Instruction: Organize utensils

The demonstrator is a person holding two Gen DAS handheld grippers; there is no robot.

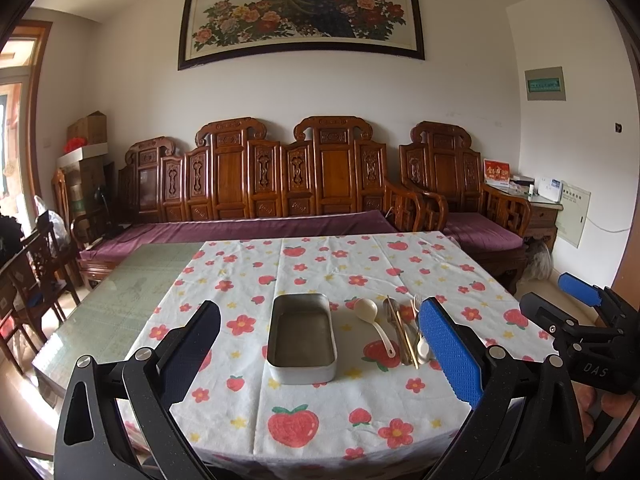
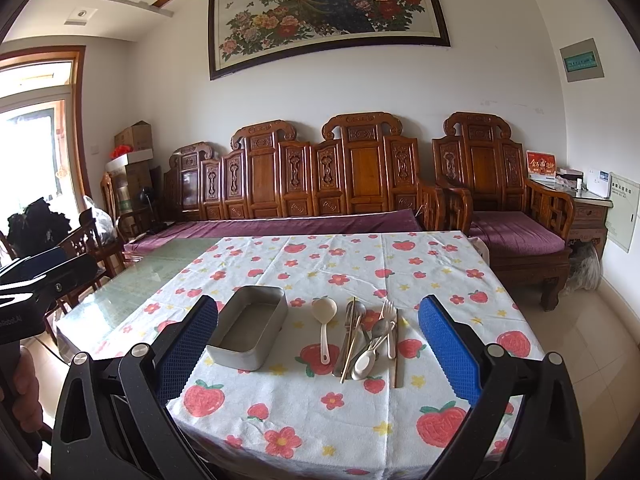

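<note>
— So what was on the far left?

— Just the left gripper [image 1: 320, 356]. Its jaws were wide apart and held nothing. It hung above the near edge of the table, I think so it was ready to help.

— And next to it?

— A metal tin [image 2: 250, 330] sat on the strawberry tablecloth [image 2: 304, 412]. It had nothing in it. It was long, so I guess the spoons and forks were meant to go inside, lying flat.

— What came after the tin?

— A white ladle spoon [image 2: 325, 322] lay alone, just beside the tin. Then came the pile of utensils [image 2: 370, 344]: forks, spoons and chopsticks, all touching and crossed over each other. One brown chopstick [image 2: 396, 350] lay at the right edge of the pile.

— And the other gripper?

— The right gripper [image 2: 318, 354] was spread open too, with nothing in it. It pointed at the pile, maybe to pick from there first.

— Was any of the job done?

— Not yet, I'd say. Every utensil was outside the tin.
</note>
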